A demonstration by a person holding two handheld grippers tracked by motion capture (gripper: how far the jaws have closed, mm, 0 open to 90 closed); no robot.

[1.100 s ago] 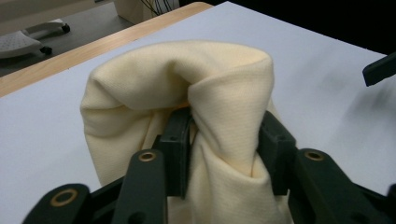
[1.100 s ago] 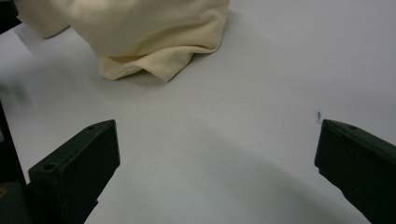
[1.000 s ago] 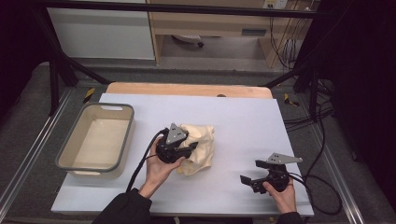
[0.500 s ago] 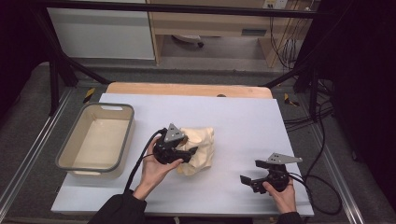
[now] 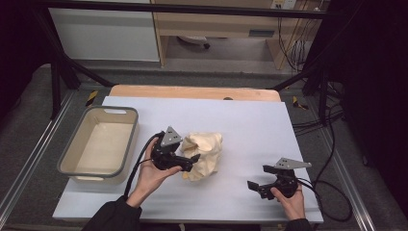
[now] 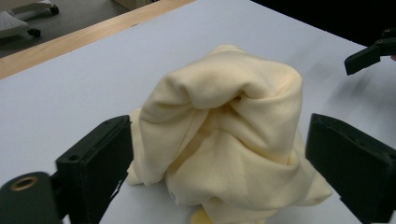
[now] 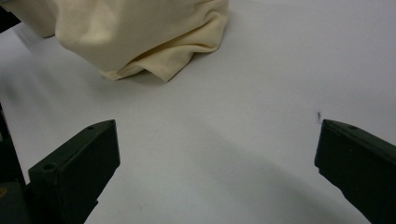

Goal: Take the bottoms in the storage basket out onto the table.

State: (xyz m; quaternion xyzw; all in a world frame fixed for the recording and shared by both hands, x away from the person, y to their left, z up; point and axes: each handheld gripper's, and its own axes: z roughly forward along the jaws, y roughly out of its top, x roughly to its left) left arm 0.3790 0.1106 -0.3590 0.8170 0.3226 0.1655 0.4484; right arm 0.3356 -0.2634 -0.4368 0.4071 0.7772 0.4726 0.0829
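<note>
A crumpled cream cloth (image 5: 208, 151) lies bunched in a heap near the middle of the white table (image 5: 250, 125). My left gripper (image 5: 191, 161) is at the cloth's left side and open. In the left gripper view its two black jaws stand wide on either side of the cloth (image 6: 224, 126) without pinching it, so the left gripper (image 6: 219, 158) holds nothing. My right gripper (image 5: 254, 186) rests open near the table's front right, apart from the cloth. In the right gripper view the cloth (image 7: 130, 32) lies well ahead of the right gripper (image 7: 217, 158), with bare table between.
A grey-rimmed beige tub (image 5: 67, 166) stands at the table's left side, with nothing visible in it. A wooden strip (image 5: 192, 91) runs along the far edge. Cables (image 5: 332, 192) trail off the right side. One jaw of the right gripper (image 6: 369, 53) shows beyond the cloth.
My left gripper has eased slightly left and toward the person, staying open at the cloth. The cloth and the right gripper have not moved.
</note>
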